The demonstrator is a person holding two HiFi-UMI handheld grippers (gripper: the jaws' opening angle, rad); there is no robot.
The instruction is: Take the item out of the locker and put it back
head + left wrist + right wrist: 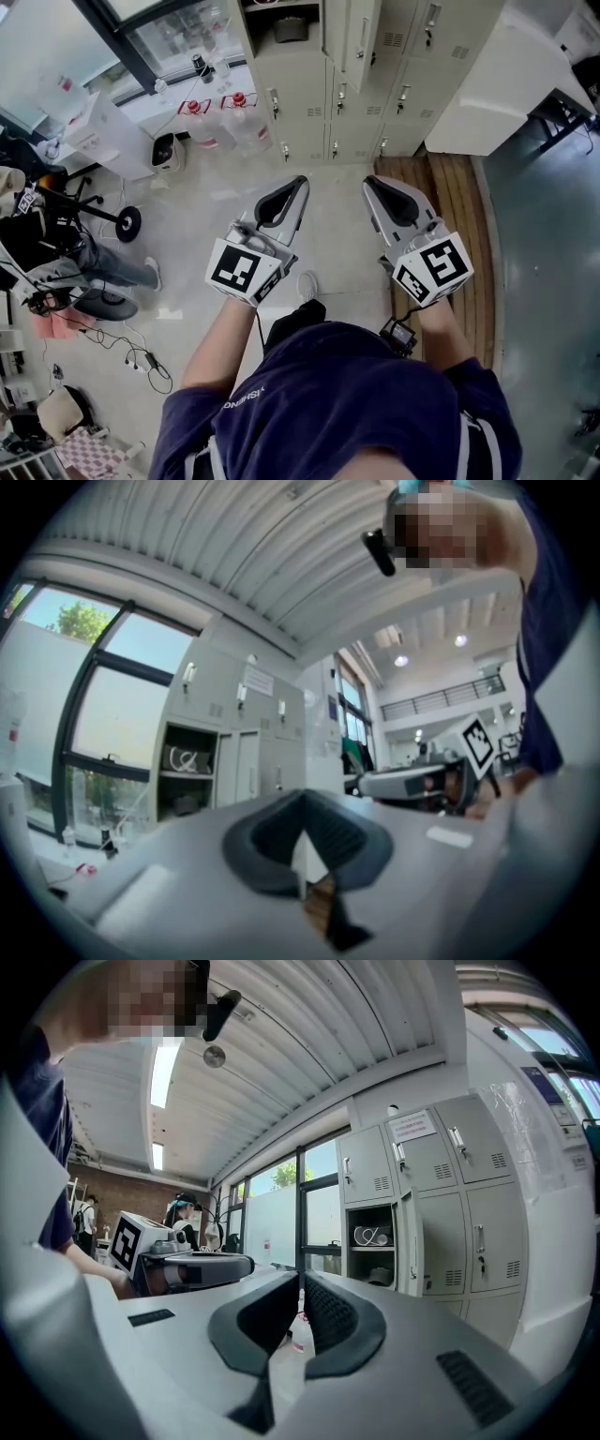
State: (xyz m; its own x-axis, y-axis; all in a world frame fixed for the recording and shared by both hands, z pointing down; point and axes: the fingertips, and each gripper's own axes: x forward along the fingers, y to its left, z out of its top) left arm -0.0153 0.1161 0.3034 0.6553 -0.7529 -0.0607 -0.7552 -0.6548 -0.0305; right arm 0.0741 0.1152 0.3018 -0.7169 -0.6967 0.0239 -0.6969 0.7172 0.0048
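Ahead: item (372, 1235), maybe coiled cable, in locker (404, 1241), well apart from fingers (333, 1321).

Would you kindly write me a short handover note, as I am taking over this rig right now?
Left gripper: shut, empty, held level.
Right gripper: shut, empty, level beside it.
Things: the open locker stands ahead, out of reach. It holds a coiled white cable on the upper shelf and a dark item below. I cannot tell which one the job means.
Done: the locker door is open and nothing is out.
Left: step up, take the item out, put it back.
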